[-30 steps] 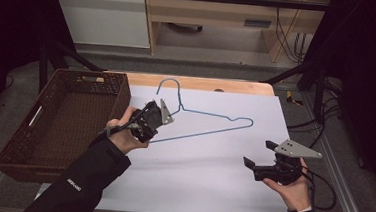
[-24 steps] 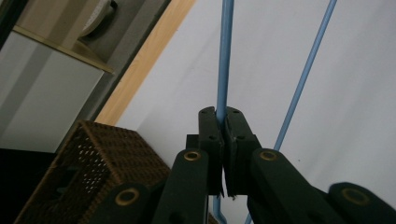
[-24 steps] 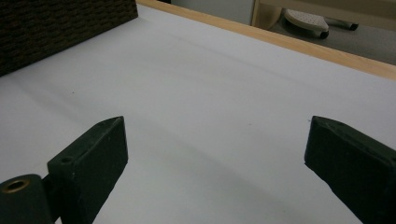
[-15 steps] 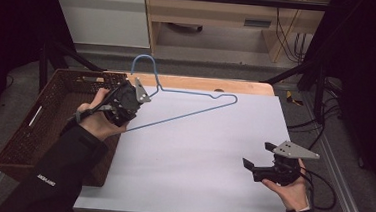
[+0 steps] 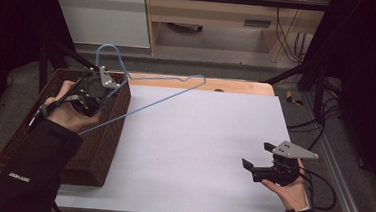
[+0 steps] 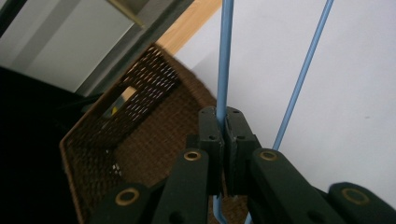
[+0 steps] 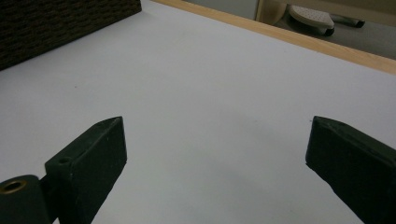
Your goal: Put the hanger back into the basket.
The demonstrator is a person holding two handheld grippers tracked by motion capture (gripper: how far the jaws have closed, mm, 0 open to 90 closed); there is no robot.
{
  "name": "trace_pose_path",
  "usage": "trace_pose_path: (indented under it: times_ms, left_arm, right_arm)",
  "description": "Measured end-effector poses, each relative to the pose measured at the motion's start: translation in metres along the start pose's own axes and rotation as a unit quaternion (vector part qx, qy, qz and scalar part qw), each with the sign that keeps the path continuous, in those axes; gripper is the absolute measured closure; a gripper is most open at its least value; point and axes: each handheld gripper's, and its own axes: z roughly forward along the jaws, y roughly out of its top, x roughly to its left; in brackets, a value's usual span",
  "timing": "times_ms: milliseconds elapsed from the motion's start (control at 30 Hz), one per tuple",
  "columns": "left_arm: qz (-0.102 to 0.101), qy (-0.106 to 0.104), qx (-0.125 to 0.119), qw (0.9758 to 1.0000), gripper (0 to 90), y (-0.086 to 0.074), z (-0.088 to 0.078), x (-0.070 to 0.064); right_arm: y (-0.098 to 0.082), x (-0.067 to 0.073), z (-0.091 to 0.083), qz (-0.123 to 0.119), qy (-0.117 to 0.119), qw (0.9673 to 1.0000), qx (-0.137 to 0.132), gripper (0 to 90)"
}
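step: carrying hanger to basket | left claw [image 5: 108,86] clenched on blue wire hanger [image 5: 166,97], held above wicker basket's [image 5: 104,145] rim | right claw [image 5: 256,157] released, resting over tabletop [image 5: 193,151] | next: lower the hanger into the basket, then release

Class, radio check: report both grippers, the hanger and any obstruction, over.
Left gripper shut on blue wire hanger, lifted over the wicker basket. Right gripper open, holding nothing, low over the white table. No obstruction seen, over.
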Motion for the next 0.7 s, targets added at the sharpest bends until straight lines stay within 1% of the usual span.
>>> trace_pose_path:
  times_ms: [33,67,100,133,167,267,300,367,400,467,500,633,700]
  left_arm:
    - [-0.008,0.002,0.003,1.0000,87.2,-0.004,0.000,0.005]
    - [-0.021,0.013,0.008,0.9997,87.2,-0.012,-0.001,0.014]
    - [-0.021,0.013,0.008,0.9997,87.2,-0.012,-0.001,0.014]
    - [-0.027,0.016,0.011,0.9994,87.2,-0.017,-0.001,0.018]
    - [-0.037,0.026,0.016,0.9988,87.2,-0.024,-0.001,0.025]
    - [-0.057,0.037,0.022,0.9974,87.2,-0.036,0.001,0.037]
    - [-0.066,0.045,0.027,0.9964,87.2,-0.044,0.002,0.043]
    - [-0.076,0.052,0.033,0.9952,87.2,-0.053,0.004,0.049]
    - [-0.080,0.059,0.040,0.9943,87.2,-0.058,0.005,0.053]
    - [-0.085,0.064,0.049,0.9932,87.2,-0.067,0.007,0.059]
    - [-0.086,0.070,0.053,0.9924,87.2,-0.071,0.008,0.061]
    - [-0.100,0.071,0.066,0.9903,87.2,-0.087,0.013,0.068]
    - [-0.103,0.074,0.076,0.9891,87.2,-0.093,0.016,0.070]
  right_arm:
    - [0.000,0.000,0.000,-0.002,-0.001,1.0000,0.000,5.6]
    - [0.000,0.000,0.000,-0.002,0.000,1.0000,0.000,5.4]
    - [0.000,0.000,0.000,-0.002,-0.001,1.0000,-0.001,5.4]
    - [0.000,0.000,0.000,-0.002,-0.001,1.0000,-0.001,5.4]
    - [0.000,0.000,0.000,-0.002,-0.001,1.0000,0.000,5.4]
    - [0.000,0.001,0.001,-0.003,0.000,1.0000,0.002,5.4]
    - [0.000,0.001,0.001,-0.003,0.000,1.0000,0.002,5.4]
    - [-0.001,0.001,0.002,-0.003,-0.001,1.0000,0.004,5.5]
    - [-0.001,0.001,0.003,-0.004,0.000,1.0000,0.004,5.5]
    - [-0.001,0.001,0.003,-0.003,0.000,1.0000,0.007,5.5]
    - [-0.001,0.002,0.003,-0.003,0.000,1.0000,0.007,5.5]
    - [-0.001,0.001,0.003,-0.004,0.000,1.0000,0.004,5.6]
    - [-0.001,0.001,0.003,-0.005,0.000,1.0000,0.004,5.6]
